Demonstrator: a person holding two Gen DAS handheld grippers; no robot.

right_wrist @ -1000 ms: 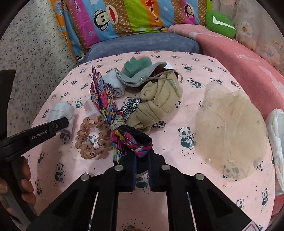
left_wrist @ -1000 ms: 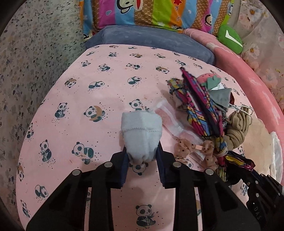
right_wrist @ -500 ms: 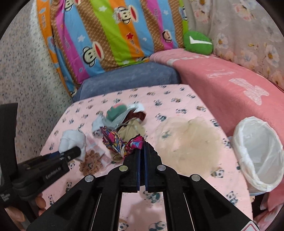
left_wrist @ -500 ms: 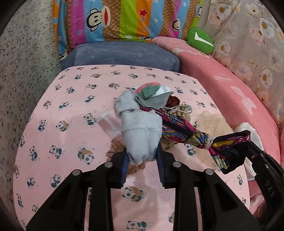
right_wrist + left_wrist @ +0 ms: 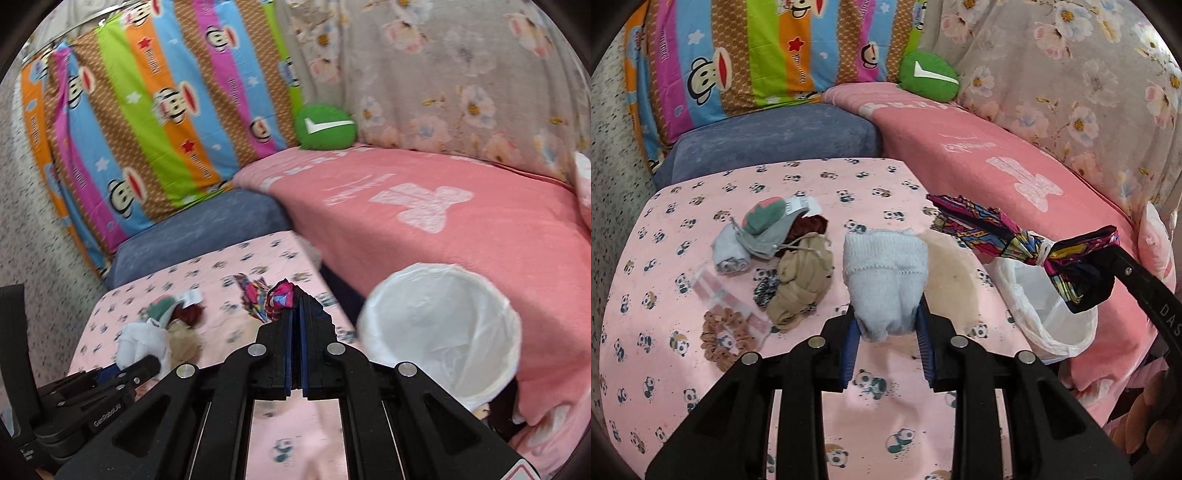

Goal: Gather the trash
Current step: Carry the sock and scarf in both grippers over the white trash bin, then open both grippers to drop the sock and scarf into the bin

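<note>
My left gripper is shut on a pale blue-white sock and holds it above the pink panda-print table. My right gripper is shut on a multicoloured patterned cloth, which also shows in the left wrist view, lifted over a white-lined trash bin. The bin stands at the table's right edge. On the table lie a tan knotted cloth, a grey cloth with a green-pink piece, a brown scrunchie and a clear wrapper.
A pink blanket-covered couch runs along the right. A blue cushion and a striped monkey-print pillow are behind the table. A green pillow sits in the corner. A translucent beige sheet lies on the table's right part.
Both grippers have lifted and moved right with their loads. The patterned cloth has come off the table and now hangs by the bin. The sock is higher above the table.
</note>
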